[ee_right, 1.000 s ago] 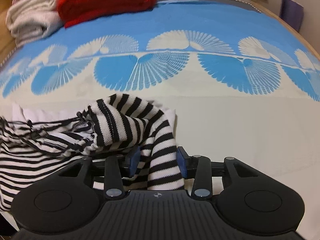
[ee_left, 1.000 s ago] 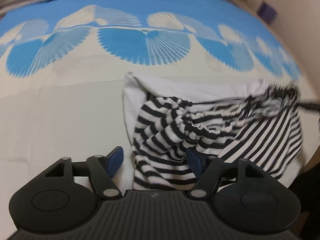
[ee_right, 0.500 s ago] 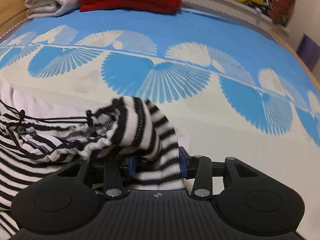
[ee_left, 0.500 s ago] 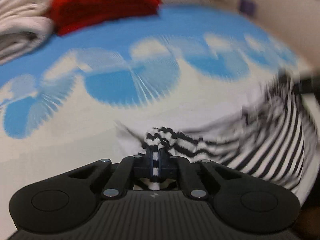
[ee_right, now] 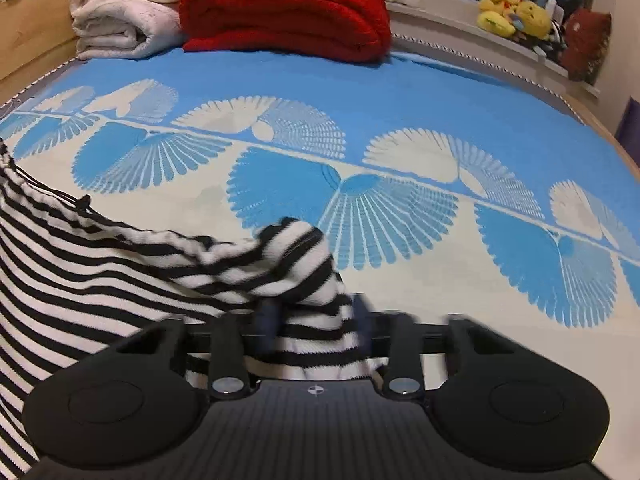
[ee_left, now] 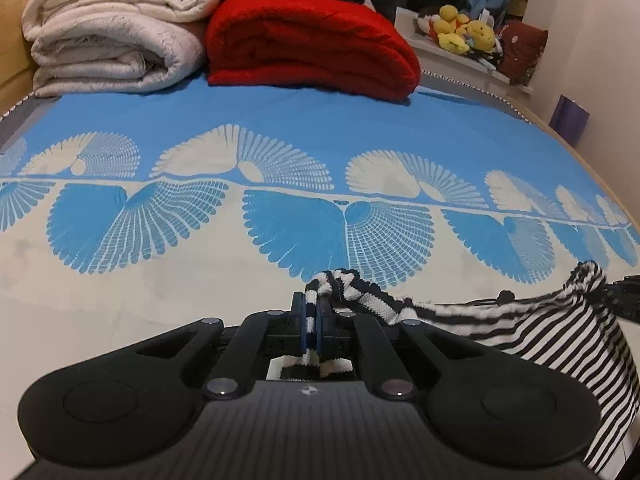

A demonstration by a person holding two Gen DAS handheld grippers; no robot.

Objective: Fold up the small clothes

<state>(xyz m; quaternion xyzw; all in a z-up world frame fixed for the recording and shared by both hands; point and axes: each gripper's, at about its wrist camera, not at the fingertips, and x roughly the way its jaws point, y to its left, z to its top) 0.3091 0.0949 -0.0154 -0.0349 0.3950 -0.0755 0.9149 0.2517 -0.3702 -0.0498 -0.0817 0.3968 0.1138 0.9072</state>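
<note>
- Left wrist view: my left gripper (ee_left: pixel 311 322) is clamped tight on a bunched edge of the black-and-white striped garment (ee_left: pixel 552 336); a sliver of striped cloth shows between the blue pads (ee_left: pixel 300 320).
- From the pinch the garment runs to the right, lifted off the blue-and-cream bedspread (ee_left: pixel 280 128), its far end rising to a second bunch near the frame's right edge.
- At the head of the bed lie a folded white blanket (ee_left: pixel 116 28) and, just beside it, a folded red blanket (ee_left: pixel 312 44); yellow plush toys (ee_left: pixel 464 32) sit on a ledge beyond.
- Right wrist view: my right gripper (ee_right: pixel 316 322) has its jaws closing, blurred, around a thick fold of the striped garment (ee_right: pixel 92 280), which fills the gap between the pads.
- The cloth spreads left from this grip, held above the bedspread (ee_right: pixel 400 92), drawstring knot (ee_right: pixel 84 202) visible on its upper edge.
</note>
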